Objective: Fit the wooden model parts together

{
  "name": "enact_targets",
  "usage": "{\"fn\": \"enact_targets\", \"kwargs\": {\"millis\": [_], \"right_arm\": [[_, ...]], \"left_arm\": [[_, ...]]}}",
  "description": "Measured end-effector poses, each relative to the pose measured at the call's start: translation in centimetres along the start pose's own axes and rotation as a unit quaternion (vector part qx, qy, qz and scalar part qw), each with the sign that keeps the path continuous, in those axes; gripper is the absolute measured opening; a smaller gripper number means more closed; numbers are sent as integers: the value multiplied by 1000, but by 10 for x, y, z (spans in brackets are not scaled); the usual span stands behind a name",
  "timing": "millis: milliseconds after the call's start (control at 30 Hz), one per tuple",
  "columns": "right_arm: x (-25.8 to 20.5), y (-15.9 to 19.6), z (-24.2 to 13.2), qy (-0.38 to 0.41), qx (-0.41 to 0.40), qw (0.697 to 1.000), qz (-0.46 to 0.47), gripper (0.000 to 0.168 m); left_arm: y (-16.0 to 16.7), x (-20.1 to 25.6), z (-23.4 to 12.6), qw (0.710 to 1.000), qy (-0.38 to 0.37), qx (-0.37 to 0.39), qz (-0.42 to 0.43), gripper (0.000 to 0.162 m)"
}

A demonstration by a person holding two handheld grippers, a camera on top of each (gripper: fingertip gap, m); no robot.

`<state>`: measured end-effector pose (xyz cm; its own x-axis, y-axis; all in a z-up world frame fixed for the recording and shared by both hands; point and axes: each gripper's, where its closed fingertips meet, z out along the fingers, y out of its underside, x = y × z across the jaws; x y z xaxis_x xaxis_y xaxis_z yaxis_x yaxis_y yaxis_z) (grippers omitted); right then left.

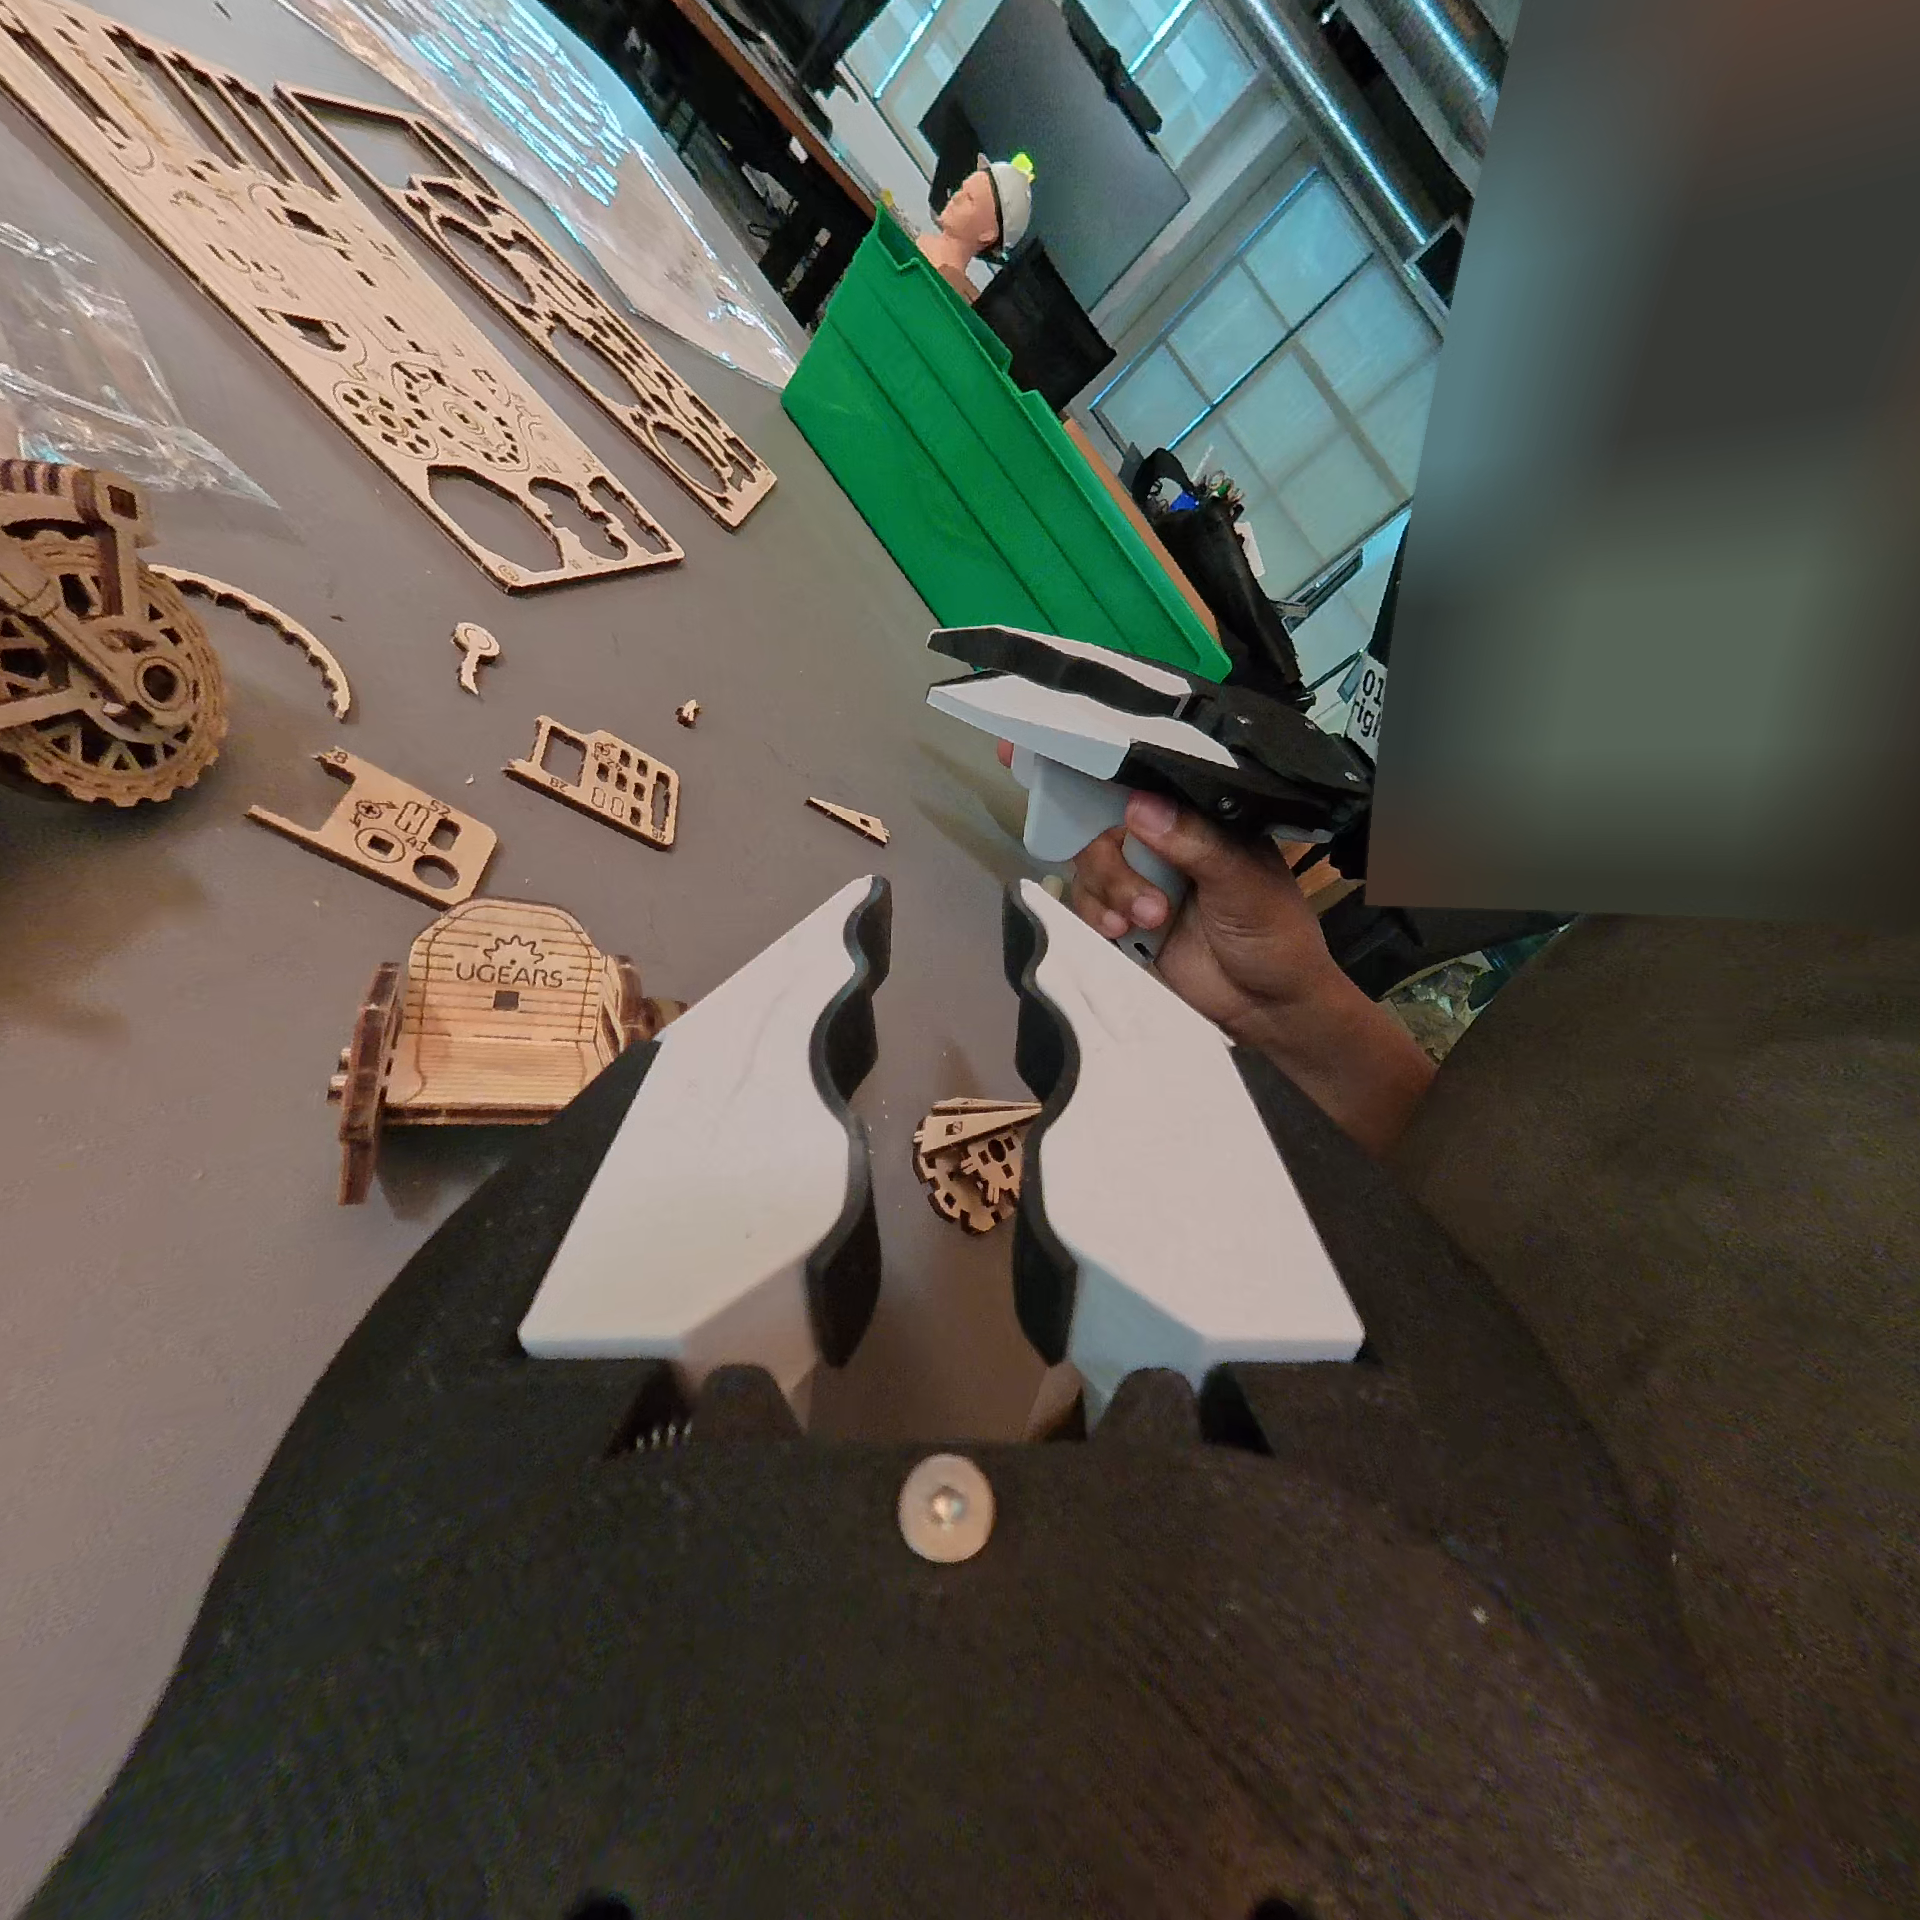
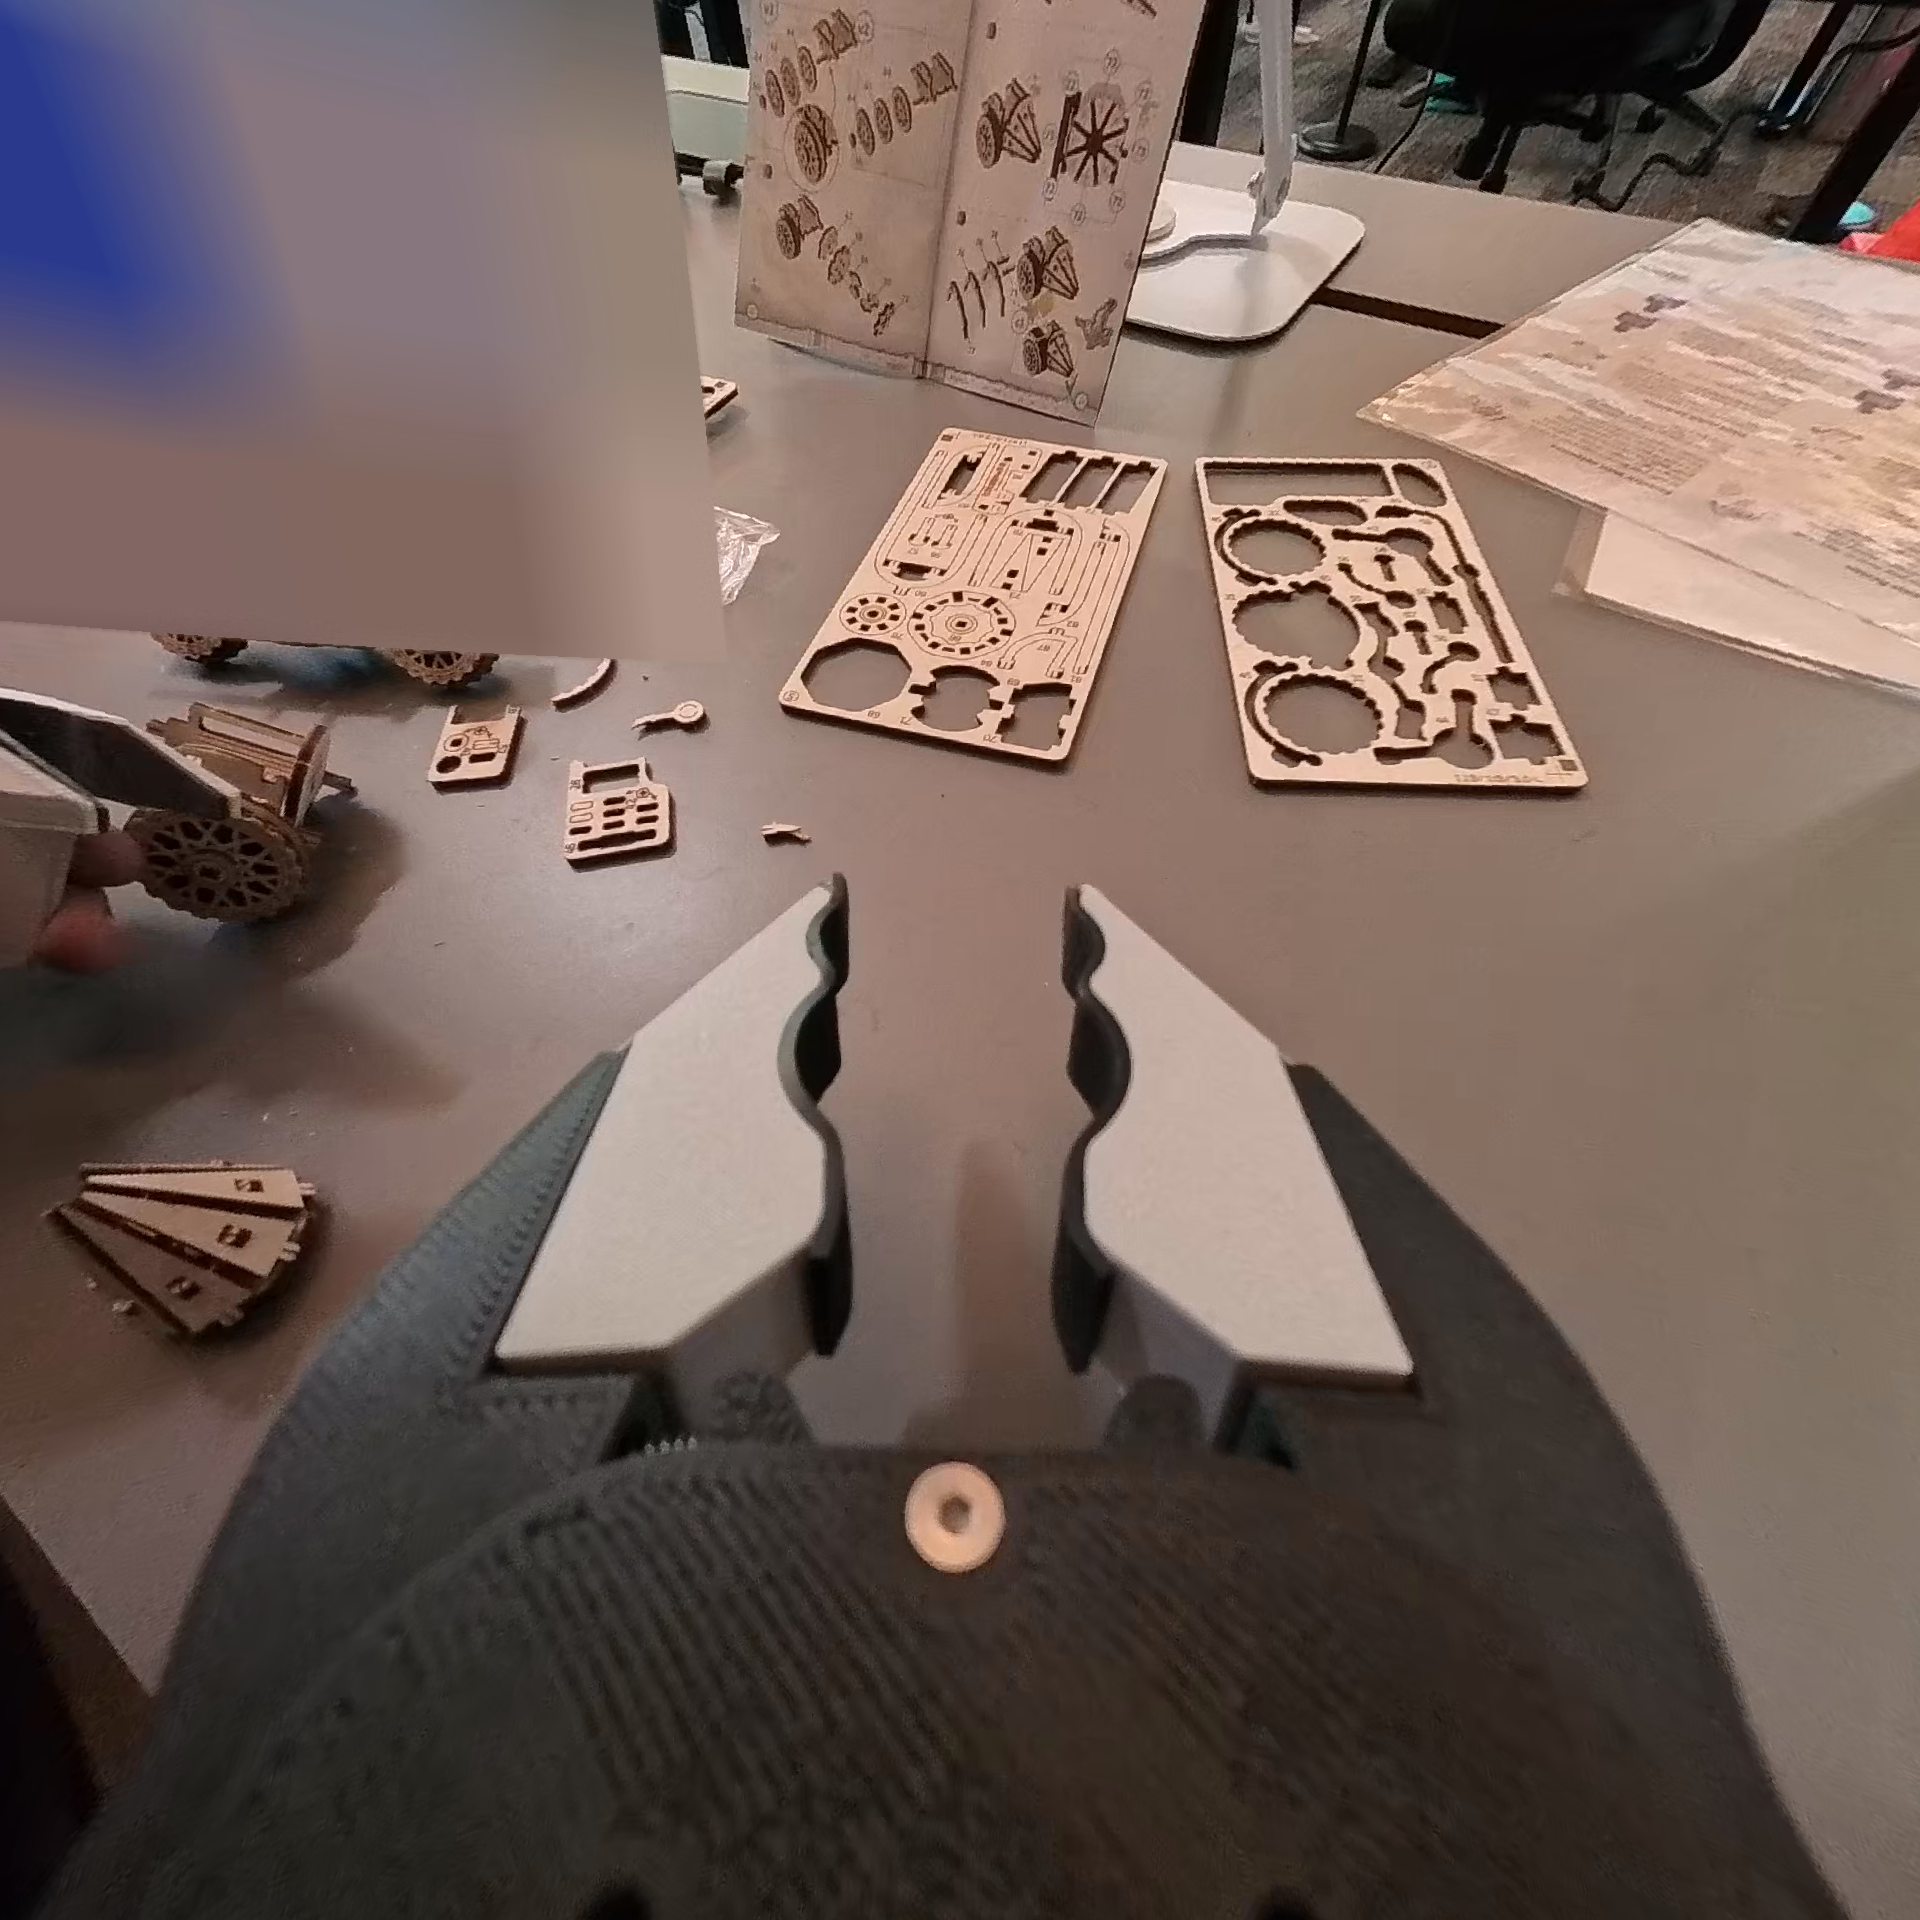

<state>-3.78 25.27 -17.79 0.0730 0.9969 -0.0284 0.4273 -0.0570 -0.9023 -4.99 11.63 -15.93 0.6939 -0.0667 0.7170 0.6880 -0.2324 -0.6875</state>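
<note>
My left gripper (image 1: 951, 904) is open and empty above the grey table (image 1: 727, 665). A small fan-shaped wooden part (image 1: 977, 1158) lies on the table and shows through the gap between the fingers. A wooden seat with a gear wheel (image 1: 488, 1023) sits just left of it. My right gripper (image 2: 956, 904) is open and empty over bare table (image 2: 1351, 987). It also shows in the left wrist view (image 1: 1039, 681), held by a hand. In the right wrist view the fan-shaped part (image 2: 187, 1236) lies near left, and the left gripper (image 2: 62, 769) is beside the seat (image 2: 229, 800).
Two punched wooden sheets (image 2: 977, 603) (image 2: 1392, 623) lie ahead, with an upright instruction booklet (image 2: 935, 187) behind. Small flat parts (image 2: 473, 743) (image 2: 618, 810) lie loose. A wheeled subassembly (image 1: 94, 665) sits far left. A green bin (image 1: 987, 457) stands at the table's edge. Plastic-wrapped sheets (image 2: 1714, 395) lie at right. The wheeled subassembly (image 1: 94, 665) lies around 11 centimeters away from my left fingertips.
</note>
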Motion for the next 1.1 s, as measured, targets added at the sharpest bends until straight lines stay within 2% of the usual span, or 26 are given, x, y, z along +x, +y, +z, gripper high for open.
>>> {"fn": "enact_targets", "kwargs": {"millis": [900,1033,1100], "right_arm": [[-11,4,-4,-19,-4,1000,2,40],[-22,-3,-11,-54,23,998,-2,47],[-39,-11,-18,-113,52,992,0,44]], "left_arm": [[0,3,-3,1000,6,6,8,19],[6,7,-7,1000,2,-2,25,21],[7,7,-10,1000,-2,-6,31,23]]}}
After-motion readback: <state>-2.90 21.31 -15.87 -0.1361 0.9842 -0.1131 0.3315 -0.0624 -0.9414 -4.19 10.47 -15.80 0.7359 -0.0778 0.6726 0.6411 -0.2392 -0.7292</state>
